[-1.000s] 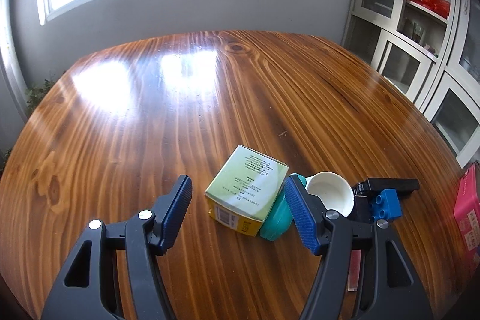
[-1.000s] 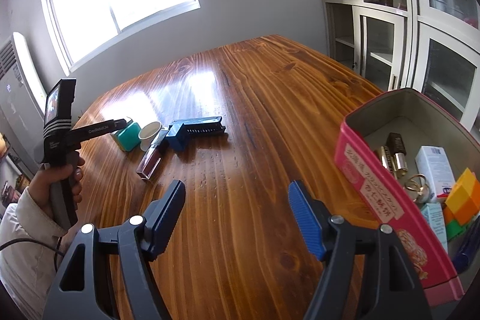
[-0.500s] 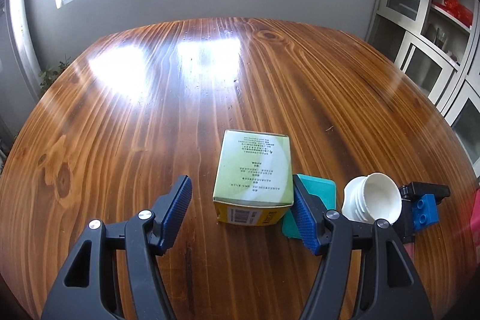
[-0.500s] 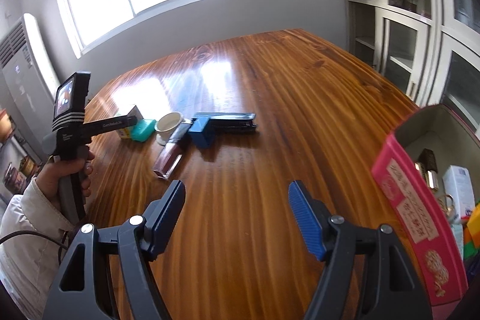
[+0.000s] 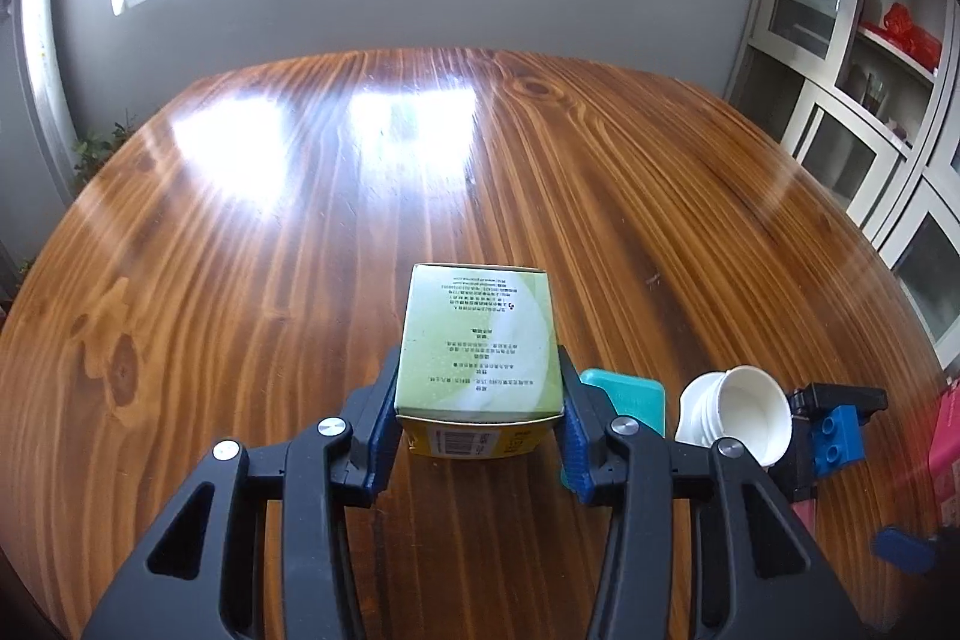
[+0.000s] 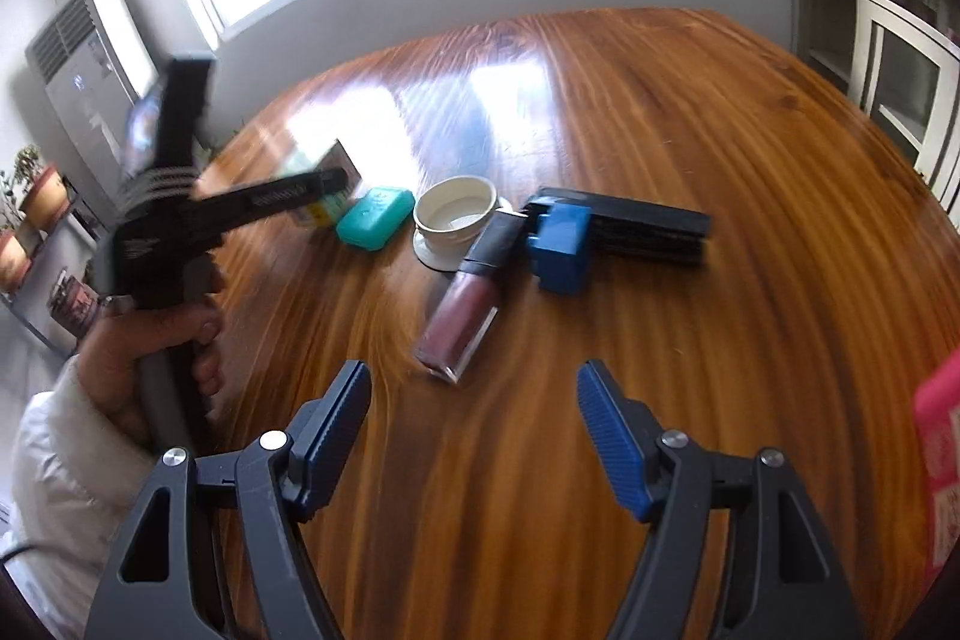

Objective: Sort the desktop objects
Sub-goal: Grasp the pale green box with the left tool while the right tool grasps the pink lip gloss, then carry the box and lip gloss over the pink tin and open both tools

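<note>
My left gripper (image 5: pixel 477 436) is shut on a green-and-yellow carton (image 5: pixel 480 352), its blue pads pressed on both sides; the carton rests on the wooden table (image 5: pixel 300 250). Beside it lie a teal case (image 5: pixel 630 391), a white cup (image 5: pixel 744 415) and a blue brick (image 5: pixel 837 436). In the right wrist view my right gripper (image 6: pixel 474 430) is open and empty above the table, just short of a dark-red lip gloss tube (image 6: pixel 465 310). Beyond it are the white cup (image 6: pixel 456 214), teal case (image 6: pixel 375 217), blue brick (image 6: pixel 561 247) and a black comb (image 6: pixel 648 229).
A pink box (image 6: pixel 939 460) stands at the right edge. White glass-door cabinets (image 5: pixel 852 58) line the right wall. The person's hand and left gripper handle (image 6: pixel 168 220) fill the left of the right wrist view.
My left gripper moved forward around the carton and shut on it. My right gripper swung left and closer to the lip gloss and the other objects, staying open.
</note>
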Demonstrator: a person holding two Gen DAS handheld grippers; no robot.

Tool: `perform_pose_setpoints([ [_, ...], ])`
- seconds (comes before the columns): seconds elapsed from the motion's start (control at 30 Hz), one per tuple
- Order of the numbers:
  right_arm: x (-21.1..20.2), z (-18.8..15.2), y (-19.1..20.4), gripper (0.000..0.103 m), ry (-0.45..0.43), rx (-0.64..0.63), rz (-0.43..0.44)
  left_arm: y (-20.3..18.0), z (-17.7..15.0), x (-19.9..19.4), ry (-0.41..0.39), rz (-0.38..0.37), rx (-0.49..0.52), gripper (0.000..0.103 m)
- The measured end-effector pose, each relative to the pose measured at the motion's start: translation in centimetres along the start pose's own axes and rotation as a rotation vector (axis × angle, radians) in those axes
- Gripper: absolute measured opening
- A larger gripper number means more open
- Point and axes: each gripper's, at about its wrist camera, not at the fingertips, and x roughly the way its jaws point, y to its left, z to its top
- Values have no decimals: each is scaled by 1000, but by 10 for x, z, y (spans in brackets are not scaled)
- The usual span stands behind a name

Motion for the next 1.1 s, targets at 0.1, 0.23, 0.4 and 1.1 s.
perform_pose_setpoints([
  [0.1, 21, 9, 9, 50, 31, -27, -5, -1, 3, -8, -33, 7, -5, 48],
  [0.23, 42, 21, 17, 47, 43, -55, -45, -2, 6, -17, -61, 7, -2, 48],
  [0.4, 55, 27, 19, 38, 39, -84, -109, -5, 7, -21, -66, 0, 1, 48],
  [1.1, -16, -17, -15, 23, -28, 10, -23, -29, 6, -38, -103, -50, 59, 48],
])
